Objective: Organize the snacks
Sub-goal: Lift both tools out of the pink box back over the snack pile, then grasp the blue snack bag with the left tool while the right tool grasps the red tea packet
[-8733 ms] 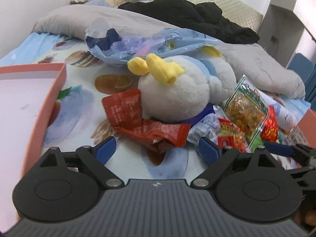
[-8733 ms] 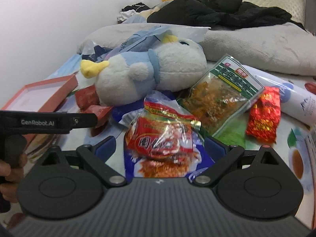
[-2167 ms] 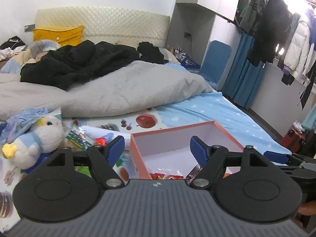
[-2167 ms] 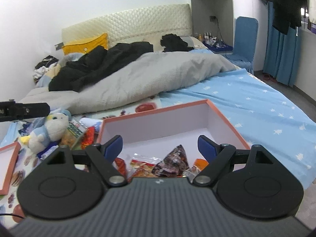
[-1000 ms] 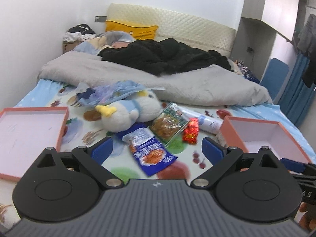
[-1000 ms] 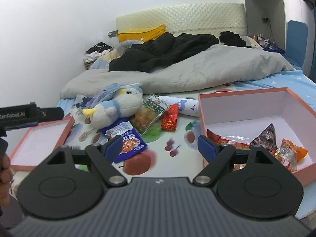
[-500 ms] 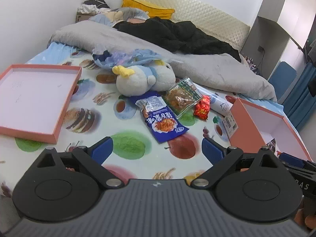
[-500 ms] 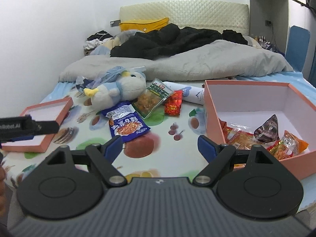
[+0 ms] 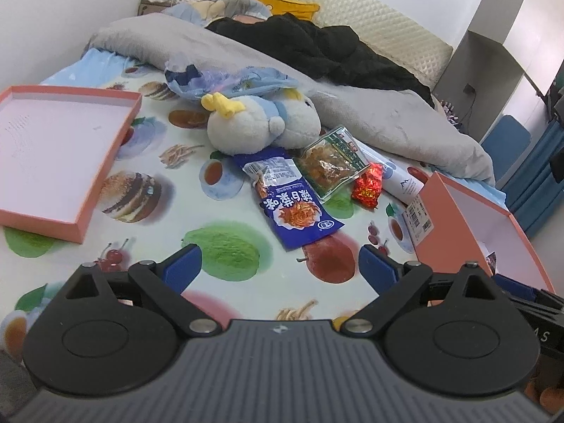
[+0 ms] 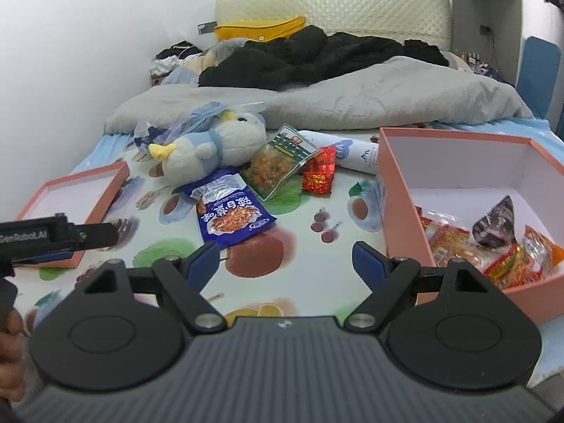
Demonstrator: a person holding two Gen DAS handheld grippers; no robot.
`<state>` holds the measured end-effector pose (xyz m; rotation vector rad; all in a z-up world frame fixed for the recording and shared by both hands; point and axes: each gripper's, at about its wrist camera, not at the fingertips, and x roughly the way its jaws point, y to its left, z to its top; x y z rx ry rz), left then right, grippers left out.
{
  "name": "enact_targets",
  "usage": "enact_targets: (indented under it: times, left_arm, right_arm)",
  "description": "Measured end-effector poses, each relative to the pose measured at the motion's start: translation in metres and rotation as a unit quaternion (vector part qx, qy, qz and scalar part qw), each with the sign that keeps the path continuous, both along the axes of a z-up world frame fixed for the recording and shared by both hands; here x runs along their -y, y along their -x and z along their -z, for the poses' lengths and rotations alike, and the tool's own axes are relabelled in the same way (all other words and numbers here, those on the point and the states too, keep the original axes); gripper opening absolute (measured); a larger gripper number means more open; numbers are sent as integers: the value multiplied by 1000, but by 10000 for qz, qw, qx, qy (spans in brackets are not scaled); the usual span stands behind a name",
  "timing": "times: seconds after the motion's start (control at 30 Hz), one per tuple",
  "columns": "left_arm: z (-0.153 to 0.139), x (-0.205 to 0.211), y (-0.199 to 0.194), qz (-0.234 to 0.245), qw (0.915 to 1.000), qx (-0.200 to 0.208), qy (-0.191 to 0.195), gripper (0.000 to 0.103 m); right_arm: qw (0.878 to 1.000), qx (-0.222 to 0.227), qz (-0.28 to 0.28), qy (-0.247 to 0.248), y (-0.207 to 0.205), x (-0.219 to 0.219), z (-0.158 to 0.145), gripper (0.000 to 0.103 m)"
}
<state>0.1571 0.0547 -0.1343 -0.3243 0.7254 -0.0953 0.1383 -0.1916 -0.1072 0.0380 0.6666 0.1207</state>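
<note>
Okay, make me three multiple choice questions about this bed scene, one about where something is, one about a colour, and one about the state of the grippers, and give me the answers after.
1. Where does the blue snack packet lie?
A. inside the deep pink box
B. on the printed sheet, in front of the plush toy
C. in the shallow lid

2. What colour is the small foil packet beside the clear packet with the green label?
A. red
B. silver
C. purple

3. How are the left gripper and right gripper?
A. both clamped on packets
B. only the right holds one
C. both open, holding nothing

Answers: B, it rests flat on the sheet near the plush toy; A, its foil is bright red; C, both pairs of blue pads stand apart with only the sheet between them.
</note>
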Motion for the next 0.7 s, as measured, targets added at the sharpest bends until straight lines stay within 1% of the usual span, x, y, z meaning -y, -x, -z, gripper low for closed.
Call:
enact_targets:
  times: [0.3, 0.4, 0.63, 0.7]
  left_arm:
    - [31, 0, -51, 49, 9998, -167, 95, 97]
    - [43, -1, -73, 80, 9998, -171, 115, 97]
    - [67, -5, -125, 92, 9997, -149, 144, 97]
    - [74, -5, -140, 118, 9997, -165, 141, 97]
  right_arm:
    - [9999, -49, -120, 70, -41, -7, 16, 81]
    - [9998, -74, -160, 87, -58, -10, 25, 77]
    - [9998, -98, -134, 133, -105, -13, 53, 76]
    - [9998, -139, -79, 101, -120, -12, 61, 73]
